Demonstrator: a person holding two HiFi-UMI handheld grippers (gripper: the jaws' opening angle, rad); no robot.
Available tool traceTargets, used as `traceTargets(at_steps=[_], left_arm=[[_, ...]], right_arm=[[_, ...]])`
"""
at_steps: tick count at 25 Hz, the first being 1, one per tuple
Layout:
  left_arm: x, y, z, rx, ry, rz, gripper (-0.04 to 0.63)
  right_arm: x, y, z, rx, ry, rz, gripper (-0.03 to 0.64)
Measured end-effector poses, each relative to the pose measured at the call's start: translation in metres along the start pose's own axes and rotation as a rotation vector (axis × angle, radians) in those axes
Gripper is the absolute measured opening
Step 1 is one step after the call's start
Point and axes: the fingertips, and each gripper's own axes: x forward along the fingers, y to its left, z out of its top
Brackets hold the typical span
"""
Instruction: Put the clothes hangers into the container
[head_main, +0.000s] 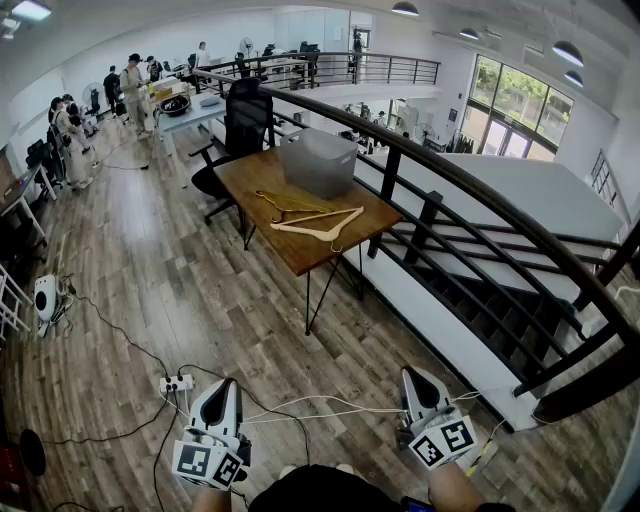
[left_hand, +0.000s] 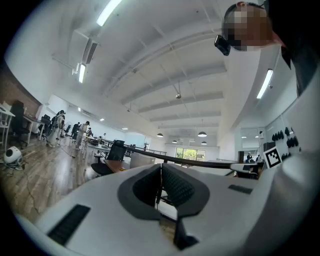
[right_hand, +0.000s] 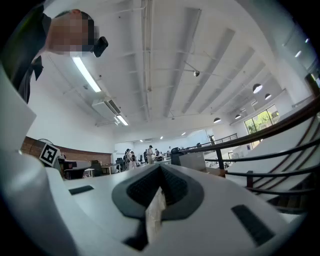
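I am standing on a wooden floor (head_main: 150, 280) beside a railing (head_main: 470, 195), facing a bench (head_main: 305, 255) well apart from me at the frame's centre. The bin (head_main: 320, 160) is sitting at its upper end. Two hangers (head_main: 315, 222) are lying just below it, long axes running left-right. My left claw (head_main: 226, 385) and right claw (head_main: 414, 378) are hanging clenched and empty at the bottom edge, neither clearly nearer.

Legible text, labels, brands, numbers: none; sole printed marks are black-and-white square patterns, without letters, on the cube (head_main: 210, 463) of the left gripper (head_main: 226, 388) and the cube (head_main: 445, 441) of the right gripper (head_main: 414, 378).
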Motion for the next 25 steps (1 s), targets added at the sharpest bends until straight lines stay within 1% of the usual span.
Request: traceTargets(at_steps=[3, 8, 13, 15, 18, 22, 25], left_arm=[[0.001, -0.003, -0.003, -0.011, -0.001, -0.005, 0.018], [0.002, -0.005, -0.007, 0.034, 0.029, 0.009, 0.018], [0.003, -0.006, -0.012, 0.052, 0.066, -0.007, 0.018], [0.002, -0.011, -0.012, 0.039, 0.056, -0.032, 0.02], [-0.003, -0.016, -0.009, -0.001, 0.023, -0.066, 0.02], [-0.005, -0.009, -0.01, 0.009, 0.035, -0.067, 0.02], [-0.008, 0.001, -0.01, 0.008, 0.049, -0.06, 0.02]], right_arm=[[0.001, 0.0, -0.002, -0.008, 0.001, 0.011, -0.008], [0.001, -0.002, -0.007, 0.025, 0.001, 0.009, -0.008], [0.0, -0.003, -0.016, 0.051, 0.01, -0.003, -0.008], [-0.002, 0.0, -0.019, 0.067, 0.013, 0.006, -0.006], [-0.004, 0.006, -0.018, 0.078, 0.005, 0.023, -0.005], [0.0, 0.018, -0.014, 0.078, -0.013, 0.025, -0.003], [0.004, 0.03, -0.015, 0.076, -0.014, 0.029, 0.02]])
